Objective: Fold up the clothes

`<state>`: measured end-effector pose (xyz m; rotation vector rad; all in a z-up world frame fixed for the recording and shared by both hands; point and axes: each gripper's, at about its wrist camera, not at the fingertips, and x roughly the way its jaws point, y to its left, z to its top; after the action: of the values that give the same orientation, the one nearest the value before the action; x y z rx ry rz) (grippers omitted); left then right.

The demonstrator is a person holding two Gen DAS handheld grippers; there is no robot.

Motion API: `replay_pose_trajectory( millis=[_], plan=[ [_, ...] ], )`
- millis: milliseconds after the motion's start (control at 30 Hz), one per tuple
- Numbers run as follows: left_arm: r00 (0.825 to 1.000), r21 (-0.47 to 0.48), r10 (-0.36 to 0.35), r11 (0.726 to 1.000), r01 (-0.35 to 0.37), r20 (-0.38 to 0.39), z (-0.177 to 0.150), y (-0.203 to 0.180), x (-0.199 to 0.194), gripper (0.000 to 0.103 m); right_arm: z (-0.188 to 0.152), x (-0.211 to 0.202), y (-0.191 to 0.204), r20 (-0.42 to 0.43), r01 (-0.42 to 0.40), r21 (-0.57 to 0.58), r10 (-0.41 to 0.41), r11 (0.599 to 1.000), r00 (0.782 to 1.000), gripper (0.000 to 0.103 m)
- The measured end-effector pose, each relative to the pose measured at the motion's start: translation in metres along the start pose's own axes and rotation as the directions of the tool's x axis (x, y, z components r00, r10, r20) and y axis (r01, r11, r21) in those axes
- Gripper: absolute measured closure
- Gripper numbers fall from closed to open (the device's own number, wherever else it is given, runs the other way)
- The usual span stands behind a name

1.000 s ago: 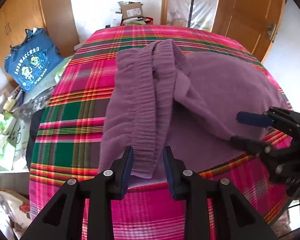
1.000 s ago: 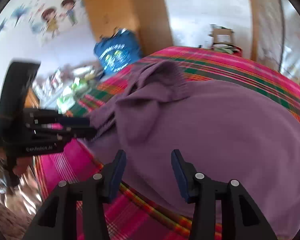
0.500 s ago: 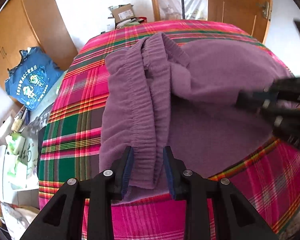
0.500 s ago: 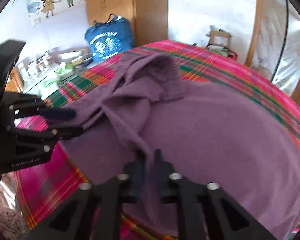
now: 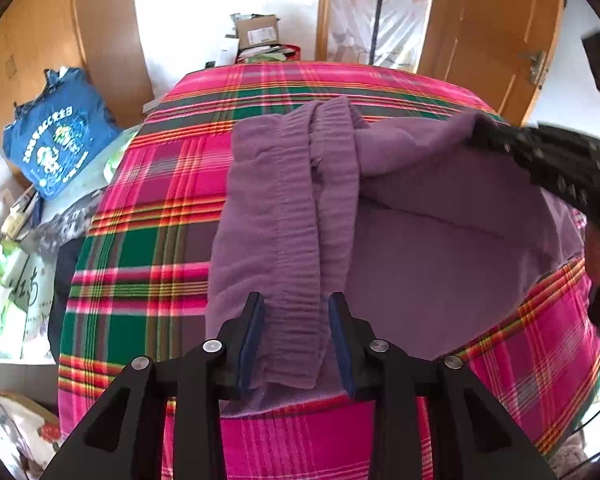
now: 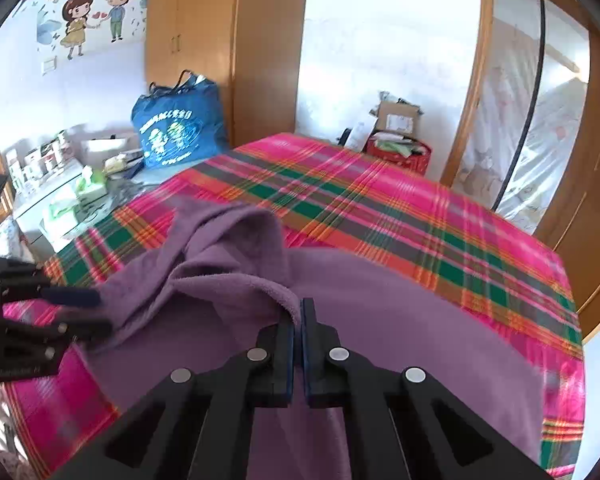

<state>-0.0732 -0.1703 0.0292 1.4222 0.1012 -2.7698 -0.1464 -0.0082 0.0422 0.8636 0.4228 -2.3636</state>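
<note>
- Hand-held gripper status, right (image 6: 299, 316): your fingers are pressed together on a fold of the purple garment (image 6: 400, 344), and that pinched edge is raised off the layer beneath.
- Your left hand-held gripper (image 5: 296, 324) stands spread apart, one finger on each side of the gathered waistband strip (image 5: 300, 248); the pads do not appear to press the cloth.
- From the left wrist view your right hand-held gripper (image 5: 540, 156) shows at the right edge, with the lifted purple flap hanging from it.
- From the right wrist view your left hand-held gripper (image 6: 68, 312) shows at the left, at the garment's near edge.
- The purple garment lies spread on the bed, on a plaid cover (image 5: 152, 248) of pink, green and orange, with its ribbed band running away from you.
- Beside the bed, a blue printed bag (image 6: 178, 132) leans against a wooden wardrobe (image 6: 228, 40).
- A cardboard box (image 6: 398, 120) sits past the far end of the bed.
- A cartoon sticker (image 6: 94, 12) of two figures is on the wall.
</note>
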Motion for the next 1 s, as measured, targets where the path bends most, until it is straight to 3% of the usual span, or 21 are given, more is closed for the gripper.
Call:
replay_pose_trajectory(
  millis=[133, 500, 800, 867, 933, 1000],
  plan=[
    [0.999, -0.018, -0.033, 0.999, 0.033, 0.001, 0.005, -0.002, 0.003, 0.057, 0.015, 0.001, -0.006, 0.028, 0.02, 0.008, -0.021, 1.0, 0.999, 0.1],
    [1.0, 0.001, -0.005, 1.0, 0.005, -0.017, 0.024, -0.019, 0.02, 0.056, 0.026, 0.008, -0.011, 0.051, 0.022, 0.018, -0.023, 1.0, 0.998, 0.1],
    [0.992, -0.027, 0.108, 0.994, -0.11, -0.07, 0.039, -0.015, 0.042, 0.054, 0.027, 0.003, -0.017, 0.072, 0.023, 0.027, -0.025, 0.999, 0.997, 0.1],
    [0.993, -0.039, 0.1, 0.994, -0.103, -0.067, 0.04, -0.013, 0.041, 0.054, 0.029, 0.002, -0.018, 0.073, 0.035, 0.022, -0.037, 0.999, 0.997, 0.1],
    [0.996, -0.074, 0.07, 0.994, -0.075, -0.062, 0.04, -0.006, 0.038, 0.057, 0.031, 0.0, -0.019, 0.074, 0.048, 0.016, -0.049, 0.999, 0.996, 0.1],
    [0.998, -0.106, 0.04, 0.993, -0.046, -0.058, 0.04, 0.001, 0.036, 0.066, 0.034, -0.002, -0.02, 0.075, 0.06, 0.011, -0.06, 0.998, 0.995, 0.1]
  ],
)
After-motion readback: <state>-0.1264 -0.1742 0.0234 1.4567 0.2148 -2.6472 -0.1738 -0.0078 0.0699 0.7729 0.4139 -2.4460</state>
